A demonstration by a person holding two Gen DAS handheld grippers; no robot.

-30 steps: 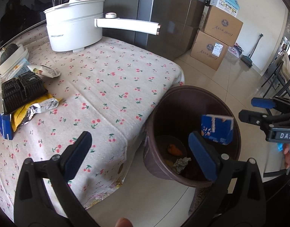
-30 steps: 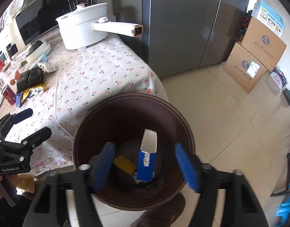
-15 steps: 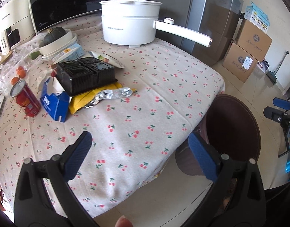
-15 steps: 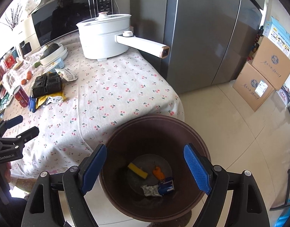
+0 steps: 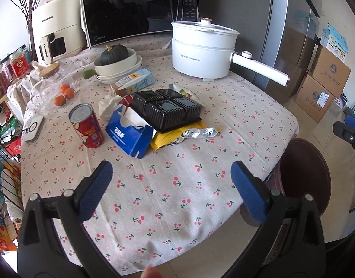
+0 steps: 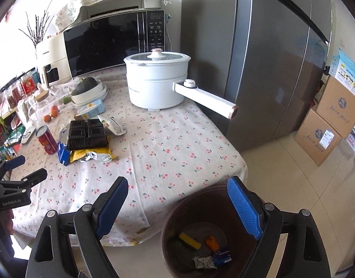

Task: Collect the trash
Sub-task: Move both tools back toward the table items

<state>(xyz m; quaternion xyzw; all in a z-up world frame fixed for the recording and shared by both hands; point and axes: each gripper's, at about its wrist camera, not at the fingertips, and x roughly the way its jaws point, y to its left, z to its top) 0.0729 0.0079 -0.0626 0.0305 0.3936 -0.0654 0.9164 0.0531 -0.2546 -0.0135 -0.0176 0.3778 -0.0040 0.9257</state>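
My left gripper [image 5: 172,178] is open and empty above the near part of the cherry-print tablecloth [image 5: 177,162]. Ahead of it lie a torn blue carton [image 5: 128,134], a red can [image 5: 85,126], a black plastic tray [image 5: 167,108], a yellow wrapper with foil [image 5: 186,134] and a crumpled tissue [image 5: 107,103]. My right gripper [image 6: 177,199] is open and empty above the brown trash bin [image 6: 200,197]. The bin holds a small blue carton [image 6: 221,256], crumpled foil [image 6: 201,260] and yellow and orange scraps. The bin rim also shows in the left wrist view [image 5: 316,155].
A white electric pot [image 5: 203,51] with a long handle [image 5: 258,69] stands at the back right of the table. Bowls with a squash [image 5: 117,62], a milk carton [image 5: 135,80], a glass jar [image 5: 47,85], a microwave [image 5: 135,9] and a fridge [image 6: 270,58] are behind. Cardboard boxes [image 6: 328,125] stand on the floor.
The small blue carton dropped from my right gripper into the bin. Both grippers swung away from the bin toward the table; the left now faces the trash pile.
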